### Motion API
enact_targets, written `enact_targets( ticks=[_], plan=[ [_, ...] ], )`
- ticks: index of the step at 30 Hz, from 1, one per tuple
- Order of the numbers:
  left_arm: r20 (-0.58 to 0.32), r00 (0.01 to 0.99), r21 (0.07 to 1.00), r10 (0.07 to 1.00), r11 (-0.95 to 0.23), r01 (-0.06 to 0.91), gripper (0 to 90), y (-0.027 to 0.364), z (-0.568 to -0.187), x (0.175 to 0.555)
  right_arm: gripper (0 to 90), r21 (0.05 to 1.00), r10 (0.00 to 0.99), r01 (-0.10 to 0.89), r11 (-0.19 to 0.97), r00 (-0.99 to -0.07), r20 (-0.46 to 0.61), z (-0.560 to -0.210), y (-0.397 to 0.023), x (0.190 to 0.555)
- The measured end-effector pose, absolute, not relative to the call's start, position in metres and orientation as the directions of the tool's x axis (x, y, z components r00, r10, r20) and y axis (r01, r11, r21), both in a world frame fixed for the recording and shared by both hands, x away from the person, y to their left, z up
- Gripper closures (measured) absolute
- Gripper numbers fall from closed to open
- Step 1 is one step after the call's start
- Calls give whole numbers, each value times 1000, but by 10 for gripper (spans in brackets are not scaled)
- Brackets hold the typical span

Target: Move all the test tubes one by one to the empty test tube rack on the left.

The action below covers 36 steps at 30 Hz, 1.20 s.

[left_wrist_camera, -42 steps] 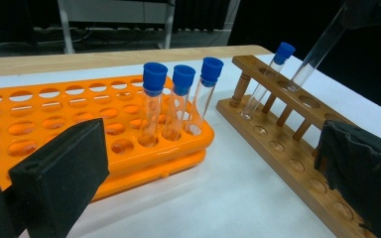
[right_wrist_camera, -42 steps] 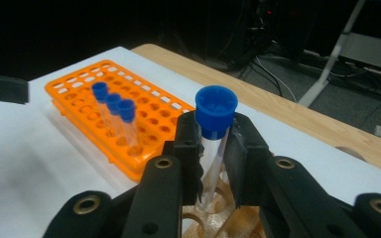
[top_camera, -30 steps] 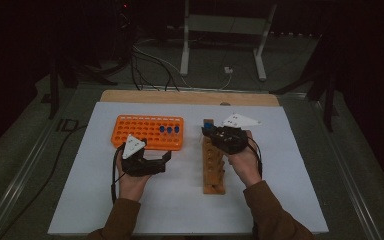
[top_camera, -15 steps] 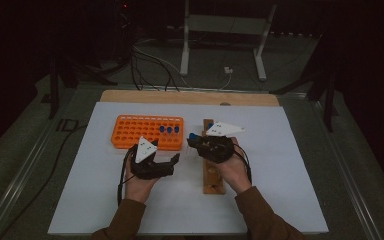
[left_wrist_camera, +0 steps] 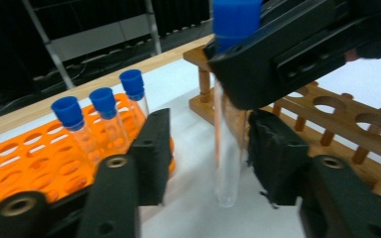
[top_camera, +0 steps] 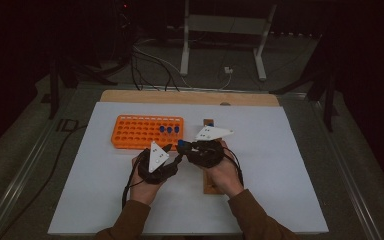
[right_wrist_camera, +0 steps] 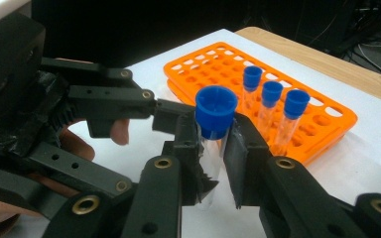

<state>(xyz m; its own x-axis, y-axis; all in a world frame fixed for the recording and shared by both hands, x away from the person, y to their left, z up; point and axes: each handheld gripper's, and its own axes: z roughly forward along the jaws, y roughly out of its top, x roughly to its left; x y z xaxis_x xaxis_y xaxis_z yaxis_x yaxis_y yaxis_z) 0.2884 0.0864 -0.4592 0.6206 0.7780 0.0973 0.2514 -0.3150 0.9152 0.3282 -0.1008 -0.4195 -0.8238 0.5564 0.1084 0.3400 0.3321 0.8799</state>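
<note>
1. Between the two grippers, above the white table cover (top_camera: 280, 150), a clear test tube (left_wrist_camera: 226, 163) with a blue cap (right_wrist_camera: 216, 111) hangs upright; its rounded bottom sits just above the cover, apart from it as far as the left gripper view lets me judge.
2. Right gripper (right_wrist_camera: 213, 148): jaws clamped on the tube just under the cap, pads pressing the glass from both sides.
3. Left gripper (left_wrist_camera: 208, 158): jaws have just been closing, and the lower tube body stands between them. One pad sits just beside the glass, the other well off it; contact I cannot tell for certain, and the gap looks half-narrow.
4. High view: left gripper (top_camera: 167, 149) and right gripper (top_camera: 182, 145) meet tip to tip near the table's middle, each with a grey three-cornered plate on top and a hand behind it.
5. Orange rack (top_camera: 135, 132) lies just beyond the left gripper; three more blue-capped tubes (left_wrist_camera: 104, 116) stand upright in neighbouring holes near its right end.
6. Wooden rack (left_wrist_camera: 337, 114) lies under and beyond the right hand (top_camera: 222, 172), its round holes bare where visible.
7. Bare wooden table edge (top_camera: 190, 97) runs along the far side of the cover.
</note>
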Motion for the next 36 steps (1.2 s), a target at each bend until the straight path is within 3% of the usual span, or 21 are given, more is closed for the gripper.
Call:
enact_targets(
  ticks=[7,9,18,23,36],
  plan=[
    [82,659,914,748,-320,249,757,86,-460,289,773,879,551,340,334,-827,110,-421,-99,328],
    [77,660,915,747,-316,251,762,86,-460,289,767,879,551,340,335,-828,110,-421,-100,328],
    [65,645,912,762,-307,272,771,92,-461,291,412,894,552,338,295,-824,130,-418,-110,329],
    [56,638,914,768,-296,276,772,95,-461,292,213,892,602,339,301,-793,98,-418,-116,330],
    [46,614,917,788,-278,287,772,103,-460,293,21,880,665,365,304,-743,78,-430,-139,335]
  ],
)
